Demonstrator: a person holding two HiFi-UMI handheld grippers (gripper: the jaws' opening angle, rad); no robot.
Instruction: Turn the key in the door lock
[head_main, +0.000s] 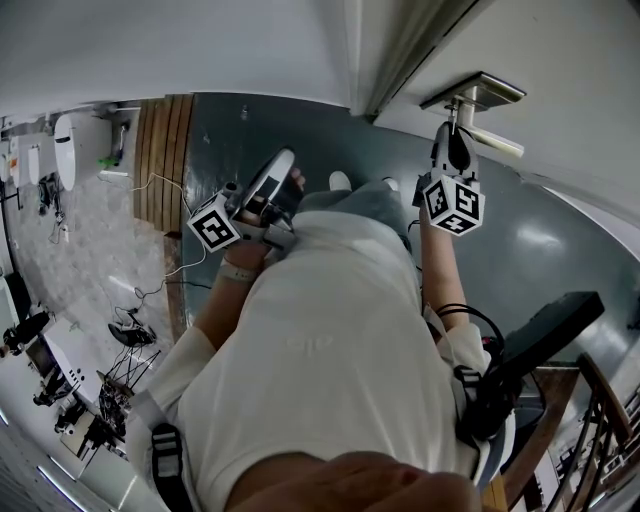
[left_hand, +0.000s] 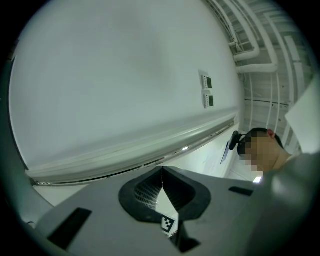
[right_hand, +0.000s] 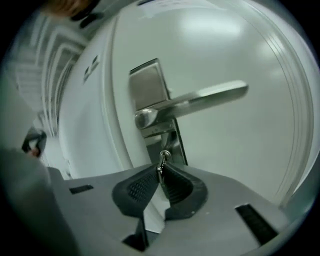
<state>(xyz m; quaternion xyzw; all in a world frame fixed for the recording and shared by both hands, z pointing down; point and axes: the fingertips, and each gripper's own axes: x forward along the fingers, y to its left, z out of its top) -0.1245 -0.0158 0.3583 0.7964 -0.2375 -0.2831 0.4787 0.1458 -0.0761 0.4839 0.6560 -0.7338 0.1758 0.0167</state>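
- A small silvery key stands edge-on, its head pinched between the closed jaws of the right gripper, its tip at the lock.
- The door lock is a brushed metal plate, just below the lever handle.

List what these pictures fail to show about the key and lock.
Most of the key: right gripper view, pinched between the right gripper tongs.
Keyhole: same view, covered by the key.
Key's turn angle: too small to judge.
Key in head view: behind the right gripper.
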